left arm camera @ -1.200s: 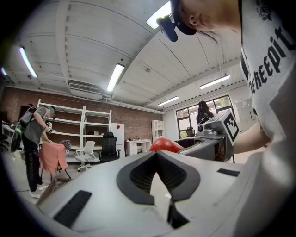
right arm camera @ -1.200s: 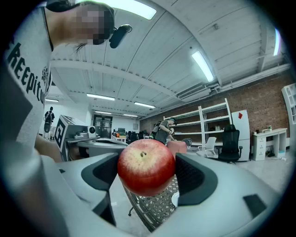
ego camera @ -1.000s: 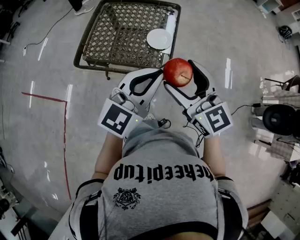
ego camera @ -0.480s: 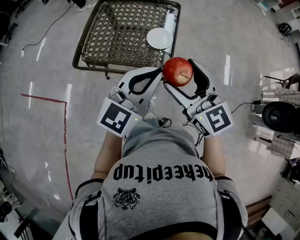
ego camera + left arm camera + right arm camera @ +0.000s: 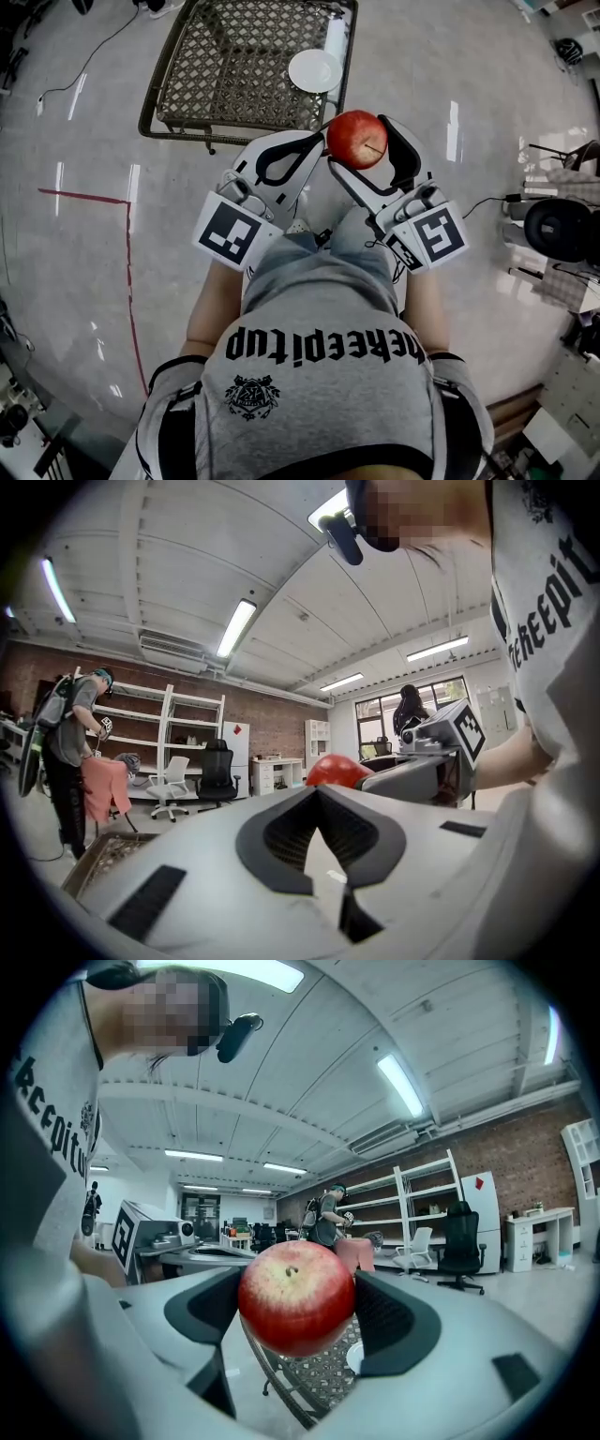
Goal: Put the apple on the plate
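Observation:
A red apple (image 5: 356, 139) sits between the jaws of my right gripper (image 5: 357, 141), held up in front of the person's chest, high above the floor. In the right gripper view the apple (image 5: 296, 1297) fills the gap of the right gripper (image 5: 296, 1299), stem upward. My left gripper (image 5: 317, 141) is just left of the apple, its jaws together and empty; the left gripper view shows the left gripper (image 5: 319, 794) shut and the apple (image 5: 336, 770) beyond it. A white plate (image 5: 314, 70) lies on the far right part of a low wicker table (image 5: 234, 70); the plate (image 5: 353, 1358) peeks out below the apple.
The wicker table has a dark metal frame and stands on a shiny grey floor. A red tape line (image 5: 129, 234) runs at the left. Cables and dark equipment (image 5: 561, 232) lie at the right. Shelves, office chairs and another person (image 5: 70, 752) stand farther back.
Both grippers and the apple keep their pose. The table and plate have drifted slightly up in the head view, and a knee now shows below the grippers.

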Demonstrator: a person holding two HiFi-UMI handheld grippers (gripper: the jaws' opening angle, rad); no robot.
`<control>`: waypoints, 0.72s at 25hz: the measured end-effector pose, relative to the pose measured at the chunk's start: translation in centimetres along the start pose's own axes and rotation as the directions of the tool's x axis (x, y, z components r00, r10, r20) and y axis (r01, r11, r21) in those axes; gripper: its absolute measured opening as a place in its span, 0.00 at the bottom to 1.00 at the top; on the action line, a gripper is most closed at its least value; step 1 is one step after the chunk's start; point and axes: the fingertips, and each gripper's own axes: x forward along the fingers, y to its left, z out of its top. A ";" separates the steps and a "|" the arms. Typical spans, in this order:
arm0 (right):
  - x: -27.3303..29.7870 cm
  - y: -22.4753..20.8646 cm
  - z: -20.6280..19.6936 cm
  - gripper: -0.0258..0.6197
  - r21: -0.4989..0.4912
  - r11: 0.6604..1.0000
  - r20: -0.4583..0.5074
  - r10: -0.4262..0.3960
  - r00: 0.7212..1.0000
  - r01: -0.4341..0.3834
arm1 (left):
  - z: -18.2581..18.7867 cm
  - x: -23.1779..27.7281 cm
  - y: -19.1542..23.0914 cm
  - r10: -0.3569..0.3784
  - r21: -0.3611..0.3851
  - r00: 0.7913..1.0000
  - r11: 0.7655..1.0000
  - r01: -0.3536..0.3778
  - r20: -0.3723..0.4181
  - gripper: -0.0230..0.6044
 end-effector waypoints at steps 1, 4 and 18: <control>0.1 -0.2 -0.1 0.66 -0.001 1.000 -0.004 0.005 1.000 -0.005 | -0.2 0.2 0.1 0.004 -0.002 1.000 1.000 -0.004 -0.001 0.07; 0.2 -1.1 -0.3 0.66 -0.011 1.000 -0.012 0.019 1.000 -0.019 | -0.3 1.0 0.3 0.026 -0.006 1.000 1.000 -0.026 -0.001 0.07; 3.0 -7.5 1.4 0.66 -0.035 0.989 -0.032 0.145 0.989 -0.146 | 1.8 6.5 3.3 0.163 -0.002 0.987 0.987 -0.163 -0.002 0.07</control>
